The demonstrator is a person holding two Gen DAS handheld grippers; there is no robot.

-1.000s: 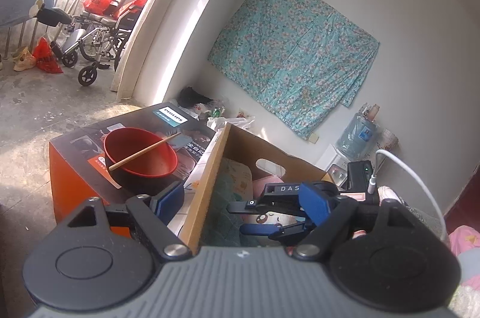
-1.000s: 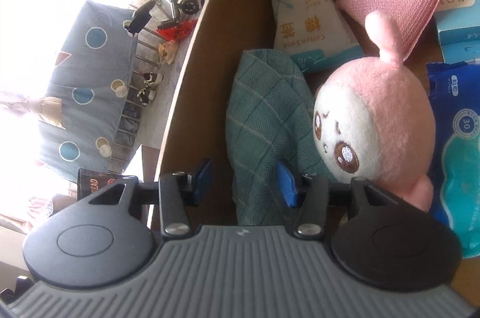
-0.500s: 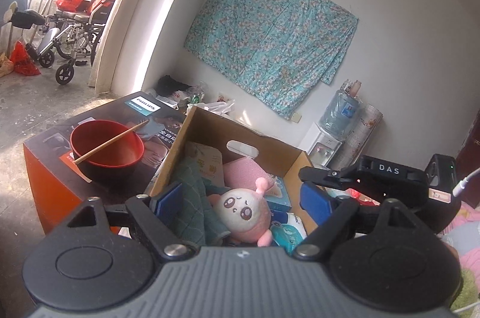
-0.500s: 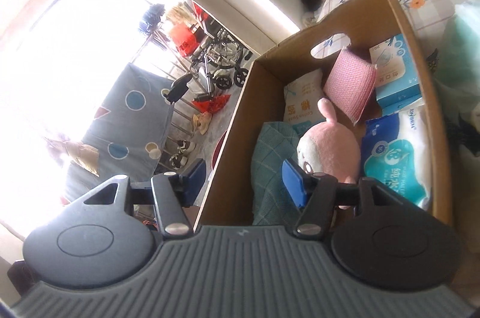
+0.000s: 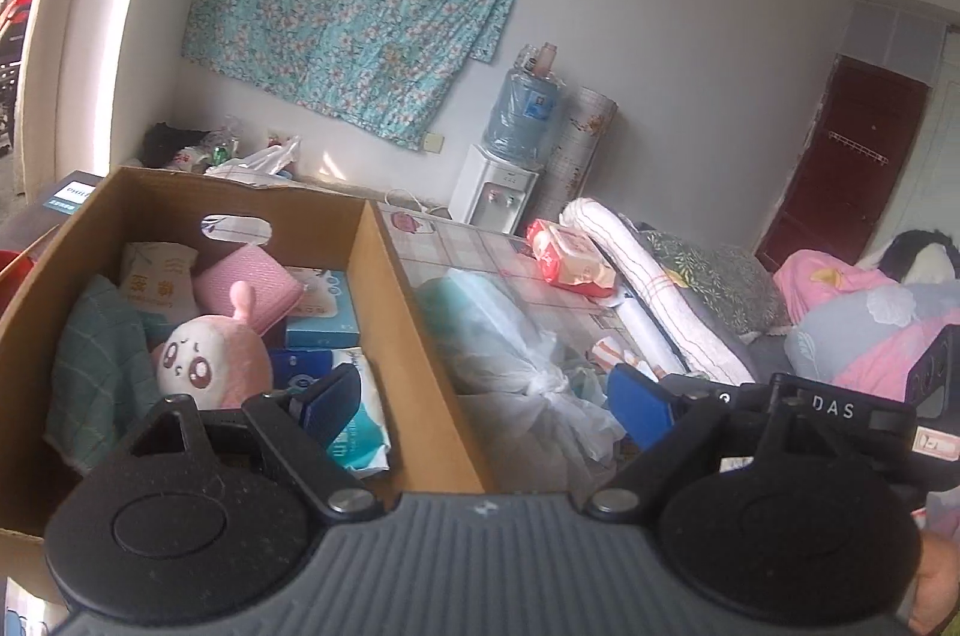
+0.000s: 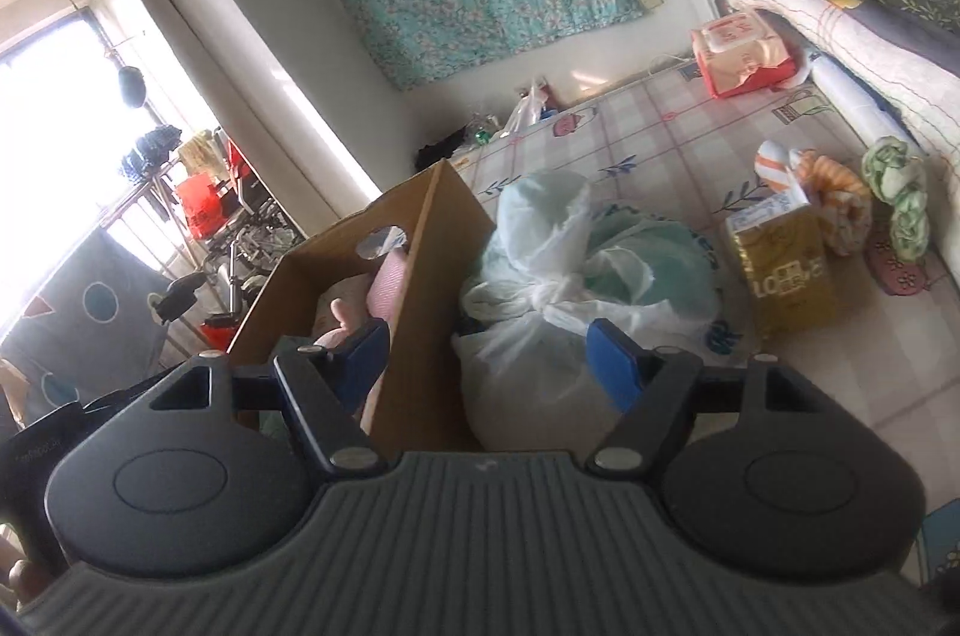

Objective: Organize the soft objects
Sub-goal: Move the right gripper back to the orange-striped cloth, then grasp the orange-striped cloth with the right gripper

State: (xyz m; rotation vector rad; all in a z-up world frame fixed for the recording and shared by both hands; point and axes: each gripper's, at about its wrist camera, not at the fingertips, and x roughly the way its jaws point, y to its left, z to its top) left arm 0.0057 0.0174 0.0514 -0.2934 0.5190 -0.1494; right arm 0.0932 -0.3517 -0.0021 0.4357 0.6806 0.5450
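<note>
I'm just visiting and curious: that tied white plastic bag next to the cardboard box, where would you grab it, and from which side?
Probably at the knot, coming from above. The plastic bag is bulging and slippery-looking, likely too wide for the fingers, while the knot gathers it into a narrow, raised bunch near the top. The cardboard box blocks one side, so a sideways approach looks awkward. The right gripper stands open, holding nothing.

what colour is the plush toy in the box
Pink with a white face; the left wrist view shows it best.
</note>
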